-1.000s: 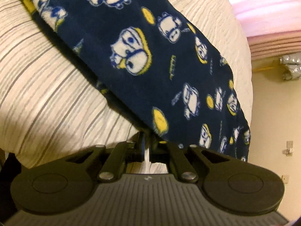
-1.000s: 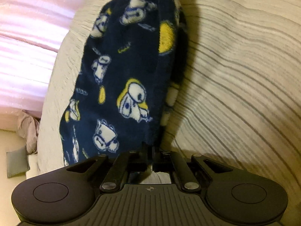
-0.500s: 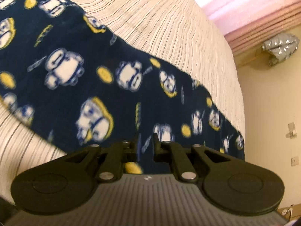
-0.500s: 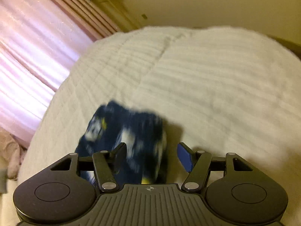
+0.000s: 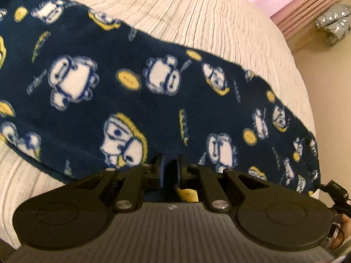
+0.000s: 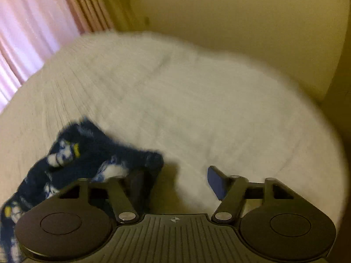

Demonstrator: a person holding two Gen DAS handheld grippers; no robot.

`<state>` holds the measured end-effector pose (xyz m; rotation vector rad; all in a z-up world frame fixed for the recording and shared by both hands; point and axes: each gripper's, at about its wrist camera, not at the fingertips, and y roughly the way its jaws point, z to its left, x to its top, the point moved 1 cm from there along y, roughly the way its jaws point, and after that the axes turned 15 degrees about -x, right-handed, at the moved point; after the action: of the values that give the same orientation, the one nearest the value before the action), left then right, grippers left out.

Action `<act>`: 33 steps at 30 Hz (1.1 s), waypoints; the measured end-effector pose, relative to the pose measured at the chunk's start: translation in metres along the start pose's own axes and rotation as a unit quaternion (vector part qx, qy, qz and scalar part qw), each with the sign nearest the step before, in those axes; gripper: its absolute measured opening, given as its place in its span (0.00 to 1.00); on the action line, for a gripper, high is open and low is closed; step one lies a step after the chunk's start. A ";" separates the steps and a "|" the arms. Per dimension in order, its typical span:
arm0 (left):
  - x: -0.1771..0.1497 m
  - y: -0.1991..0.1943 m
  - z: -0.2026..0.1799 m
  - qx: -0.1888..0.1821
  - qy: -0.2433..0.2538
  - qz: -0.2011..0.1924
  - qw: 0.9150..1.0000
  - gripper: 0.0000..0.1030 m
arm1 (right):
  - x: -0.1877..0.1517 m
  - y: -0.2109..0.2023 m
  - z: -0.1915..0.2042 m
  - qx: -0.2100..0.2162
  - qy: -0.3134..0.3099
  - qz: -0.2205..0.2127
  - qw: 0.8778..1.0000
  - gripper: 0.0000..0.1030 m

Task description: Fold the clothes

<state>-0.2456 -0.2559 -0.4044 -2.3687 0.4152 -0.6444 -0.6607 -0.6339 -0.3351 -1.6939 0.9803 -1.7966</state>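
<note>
On the striped white bedspread the navy cartoon-print fleece garment lies flat, soft, floppy, probably best pinched at its edges, left gripper slightly parted holding nothing, right gripper wide open.

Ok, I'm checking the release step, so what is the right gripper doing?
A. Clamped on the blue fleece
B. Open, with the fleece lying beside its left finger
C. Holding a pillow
B: the right gripper has its jaws spread wide, with only the bedspread between them; the blue fleece lies by its left finger.
</note>
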 end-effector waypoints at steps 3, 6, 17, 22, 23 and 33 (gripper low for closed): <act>0.005 -0.008 -0.006 -0.004 0.019 -0.014 1.000 0.07 | -0.002 -0.033 0.021 0.042 -0.054 -0.056 0.996 0.64; 0.000 0.000 -0.008 0.001 0.035 0.001 0.999 0.09 | -0.023 -0.041 0.053 0.091 -0.146 -0.075 0.982 0.64; -0.008 -0.029 -0.004 -0.015 0.054 0.014 0.998 0.12 | -0.070 -0.056 0.085 0.012 -0.226 -0.022 0.974 0.64; 0.026 -0.044 0.027 0.021 0.060 -0.053 0.997 0.18 | -0.114 -0.100 0.142 0.120 -0.290 -0.064 0.947 0.64; 0.029 -0.049 0.039 0.027 0.053 -0.061 0.996 0.19 | -0.129 -0.102 0.152 0.131 -0.308 -0.055 0.941 0.64; 0.042 -0.144 0.130 0.096 0.031 -0.098 0.990 0.19 | -0.195 -0.127 0.168 0.055 -0.332 0.056 0.940 0.64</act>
<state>-0.1217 -0.1021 -0.3839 -2.2258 0.1402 -0.8120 -0.4561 -0.4353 -0.3658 -1.9244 0.6416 -1.0487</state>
